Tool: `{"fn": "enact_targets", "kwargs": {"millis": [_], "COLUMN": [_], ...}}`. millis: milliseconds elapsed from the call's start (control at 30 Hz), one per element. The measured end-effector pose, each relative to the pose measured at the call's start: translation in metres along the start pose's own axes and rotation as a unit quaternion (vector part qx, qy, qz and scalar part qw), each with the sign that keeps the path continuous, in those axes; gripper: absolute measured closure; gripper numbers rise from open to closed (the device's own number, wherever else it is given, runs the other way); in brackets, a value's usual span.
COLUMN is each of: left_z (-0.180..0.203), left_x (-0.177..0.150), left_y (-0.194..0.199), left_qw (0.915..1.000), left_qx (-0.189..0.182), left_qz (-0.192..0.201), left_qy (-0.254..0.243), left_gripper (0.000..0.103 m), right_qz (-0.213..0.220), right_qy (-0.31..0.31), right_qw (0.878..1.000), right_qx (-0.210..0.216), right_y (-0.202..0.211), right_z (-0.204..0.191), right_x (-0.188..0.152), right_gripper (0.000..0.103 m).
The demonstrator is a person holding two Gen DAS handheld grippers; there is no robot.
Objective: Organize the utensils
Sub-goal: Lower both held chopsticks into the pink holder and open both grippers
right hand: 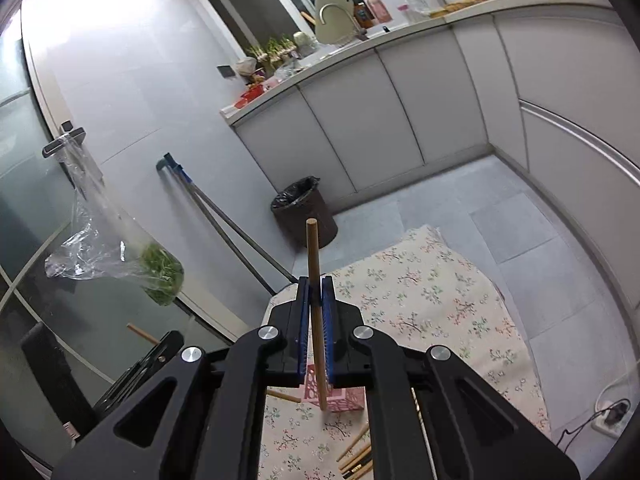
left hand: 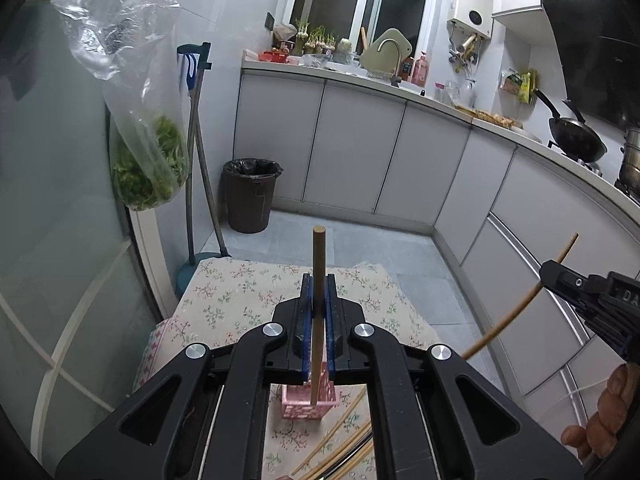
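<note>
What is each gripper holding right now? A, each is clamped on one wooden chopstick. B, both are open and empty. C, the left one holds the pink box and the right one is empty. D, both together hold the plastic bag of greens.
A: the left gripper is shut on an upright chopstick, and the right gripper is shut on another chopstick, above the pink holder on the floral cloth.
</note>
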State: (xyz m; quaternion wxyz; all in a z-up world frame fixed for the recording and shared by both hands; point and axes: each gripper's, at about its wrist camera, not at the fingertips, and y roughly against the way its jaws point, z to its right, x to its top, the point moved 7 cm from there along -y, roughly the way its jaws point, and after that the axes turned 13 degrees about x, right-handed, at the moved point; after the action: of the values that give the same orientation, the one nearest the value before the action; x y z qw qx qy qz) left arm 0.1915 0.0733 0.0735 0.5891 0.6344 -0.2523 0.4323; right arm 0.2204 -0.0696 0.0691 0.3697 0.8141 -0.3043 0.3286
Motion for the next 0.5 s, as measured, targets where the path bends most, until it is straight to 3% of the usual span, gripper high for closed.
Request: {"fn": "enact_targets", "kwargs": {"millis": [433,500], "left_z": [0.004,0.003], "left_x": [-0.022,-0.027], "left_y": [-0.077,-0.085], "left_qw": [0.9991,0.9987], "left_qx": [0.01,-0.003], "left_qz": [-0.042,-0.051], "left_qy": [0.002,0.002], "left_gripper": [0.097,0.082], "right_qz": [-0.02,-0.022], "right_qy": [0.026,0.027], "right_qw": [0.999,0.999], "right_qx": [0.001,-0.001], "right_y": [-0.06,-0.069], "right_z": [-0.003,0.001], "right_x": [-0.005,-0.009], "right_gripper": [0.097,0.097]}}
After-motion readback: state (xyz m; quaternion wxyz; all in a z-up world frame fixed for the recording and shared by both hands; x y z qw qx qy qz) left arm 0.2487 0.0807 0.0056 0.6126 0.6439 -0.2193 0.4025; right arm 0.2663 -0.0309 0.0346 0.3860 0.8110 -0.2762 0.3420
